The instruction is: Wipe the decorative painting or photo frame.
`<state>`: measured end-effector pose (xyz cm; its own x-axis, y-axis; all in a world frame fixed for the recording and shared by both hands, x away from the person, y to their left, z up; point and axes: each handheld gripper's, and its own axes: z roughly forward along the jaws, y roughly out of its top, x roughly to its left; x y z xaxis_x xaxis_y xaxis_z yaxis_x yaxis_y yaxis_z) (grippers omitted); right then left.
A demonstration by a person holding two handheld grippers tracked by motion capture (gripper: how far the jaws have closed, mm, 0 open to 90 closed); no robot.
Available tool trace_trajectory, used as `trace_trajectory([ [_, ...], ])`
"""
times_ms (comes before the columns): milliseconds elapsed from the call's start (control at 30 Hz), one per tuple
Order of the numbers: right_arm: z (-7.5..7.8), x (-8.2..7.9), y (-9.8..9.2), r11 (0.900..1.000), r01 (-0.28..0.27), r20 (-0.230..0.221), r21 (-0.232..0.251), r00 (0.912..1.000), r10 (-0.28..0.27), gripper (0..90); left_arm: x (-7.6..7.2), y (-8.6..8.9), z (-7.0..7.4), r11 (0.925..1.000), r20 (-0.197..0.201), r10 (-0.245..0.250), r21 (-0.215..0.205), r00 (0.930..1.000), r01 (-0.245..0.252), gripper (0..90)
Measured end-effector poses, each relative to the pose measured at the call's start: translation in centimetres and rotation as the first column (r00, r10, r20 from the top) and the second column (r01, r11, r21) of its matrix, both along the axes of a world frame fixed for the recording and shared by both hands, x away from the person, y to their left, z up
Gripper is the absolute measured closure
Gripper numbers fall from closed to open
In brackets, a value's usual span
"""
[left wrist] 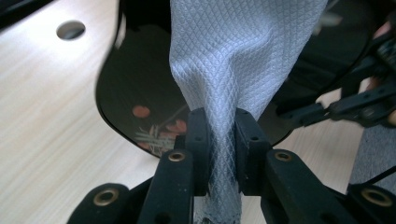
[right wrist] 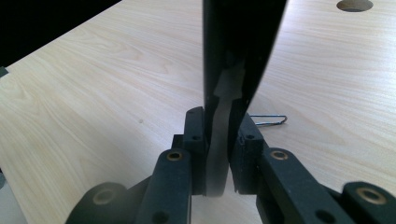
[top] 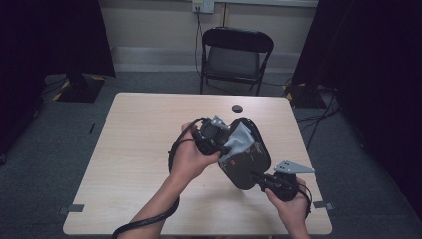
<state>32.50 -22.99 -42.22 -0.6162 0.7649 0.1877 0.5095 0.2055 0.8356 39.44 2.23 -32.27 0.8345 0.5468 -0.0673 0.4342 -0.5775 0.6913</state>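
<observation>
Gripping two things at once, you have both off the bench [top: 149, 149]. Your left gripper [top: 211, 134] has its jaws clamped on a pale grey cloth [left wrist: 243, 60]; the quilted fabric is pinched into a narrow fold between the two pads and fans out wide just beyond the tips. Straight past that fan sits the dark lacquered tray [top: 246, 157], glossy, with orange dots and pale leaf sprigs near its rounded corner. The cloth lies against the tray's face.

Your right gripper [top: 266, 181] has its jaws clamped on the tray's edge [right wrist: 233, 70]; seen along those jaws the tray stands edge-on, rising straight up from between the pads. From the high view the tray is held tilted above the bench, your left gripper at its upper end, your right at its lower end.

Beyond the right jaws, a little to their right, a wire paperclip [right wrist: 270, 120] lies flat on the bench. A round cable hole [right wrist: 354, 4] sits further off.
</observation>
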Motion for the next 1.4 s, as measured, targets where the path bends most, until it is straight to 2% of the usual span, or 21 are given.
trace_trajectory([
  [267, 0.0, 0.1, 0.1, 1.000, 0.002, 0.001, 0.002, 1.0000, -0.002, 79.0, -0.1, 0.2, -4.6, 0.9988, -0.053, 0.007, 0.048, 0.9986, -0.005, 78.4],
  [600, 0.0, 0.1, 0.2, 1.000, 0.003, -0.001, 0.001, 1.0000, -0.003, 79.0, -0.2, 0.5, -10.4, 0.9949, -0.123, 0.036, 0.098, 0.9918, -0.024, 78.5],
  [633, 0.0, 0.1, 0.2, 1.000, 0.003, -0.001, 0.002, 1.0000, -0.003, 79.0, -0.2, 0.5, -10.8, 0.9933, -0.124, 0.037, 0.113, 0.9916, -0.023, 78.6],
  [800, 0.0, 0.1, 0.2, 1.000, 0.002, -0.001, 0.003, 1.0000, -0.002, 79.0, -0.3, 0.6, -12.7, 0.9905, -0.154, 0.052, 0.134, 0.9866, -0.031, 78.7],
  [833, 0.0, 0.1, 0.2, 1.000, 0.002, 0.000, 0.003, 1.0000, -0.002, 79.0, -0.3, 0.6, -12.9, 0.9888, -0.158, 0.050, 0.147, 0.9861, -0.027, 78.6],
  [1000, 0.0, 0.1, 0.2, 1.000, 0.001, 0.002, 0.004, 1.0000, -0.001, 79.0, -0.5, 0.6, -14.0, 0.9872, -0.176, 0.051, 0.158, 0.9831, -0.023, 78.6],
  [1167, 0.0, 0.1, 0.2, 1.000, 0.001, 0.004, 0.005, 1.0000, -0.001, 79.0, -0.7, 0.9, -14.3, 0.9889, -0.191, 0.069, 0.143, 0.9791, -0.041, 78.7],
  [1300, 0.0, 0.1, 0.2, 1.000, 0.000, 0.004, 0.006, 1.0000, 0.000, 79.0, -0.8, 1.2, -13.6, 0.9900, -0.191, 0.063, 0.136, 0.9795, -0.037, 78.7],
  [1400, 0.0, 0.1, 0.2, 1.000, 0.001, 0.004, 0.005, 1.0000, -0.001, 79.0, -0.7, 1.5, -12.1, 0.9925, -0.175, 0.058, 0.116, 0.9829, -0.038, 78.7],
])
